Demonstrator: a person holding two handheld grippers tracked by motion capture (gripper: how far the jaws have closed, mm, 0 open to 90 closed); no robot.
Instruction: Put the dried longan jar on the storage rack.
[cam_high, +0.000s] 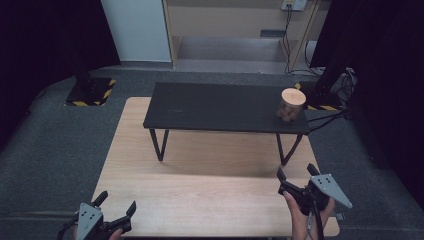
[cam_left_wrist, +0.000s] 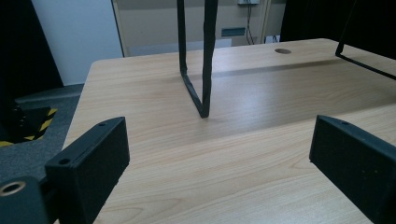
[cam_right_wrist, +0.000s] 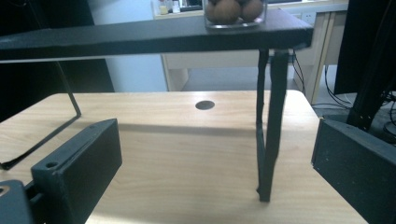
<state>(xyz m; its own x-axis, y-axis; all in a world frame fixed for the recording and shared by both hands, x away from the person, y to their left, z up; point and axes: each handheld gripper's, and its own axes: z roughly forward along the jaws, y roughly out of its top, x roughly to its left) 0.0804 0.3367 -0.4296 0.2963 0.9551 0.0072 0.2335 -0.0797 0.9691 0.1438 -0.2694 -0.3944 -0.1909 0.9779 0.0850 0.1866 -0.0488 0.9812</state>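
Note:
A clear jar (cam_high: 290, 105) with a round wooden lid holds brown round things and stands at the right end of a black raised shelf (cam_high: 215, 106). Its glass base (cam_right_wrist: 235, 13) shows on the shelf top in the right gripper view. My left gripper (cam_high: 116, 207) hovers open at the near left corner of the wooden table (cam_high: 200, 170), its jaws wide apart with nothing between them (cam_left_wrist: 219, 154). My right gripper (cam_high: 297, 173) is held by a hand at the near right, open and empty (cam_right_wrist: 217, 158), below and in front of the jar.
The shelf stands on thin black metal legs (cam_high: 159, 145) (cam_right_wrist: 268, 126) (cam_left_wrist: 203, 60) on the table. A round cable hole (cam_right_wrist: 205, 105) is in the tabletop behind the shelf. Grey carpet surrounds the table, with black stand bases marked in yellow stripes (cam_high: 92, 92).

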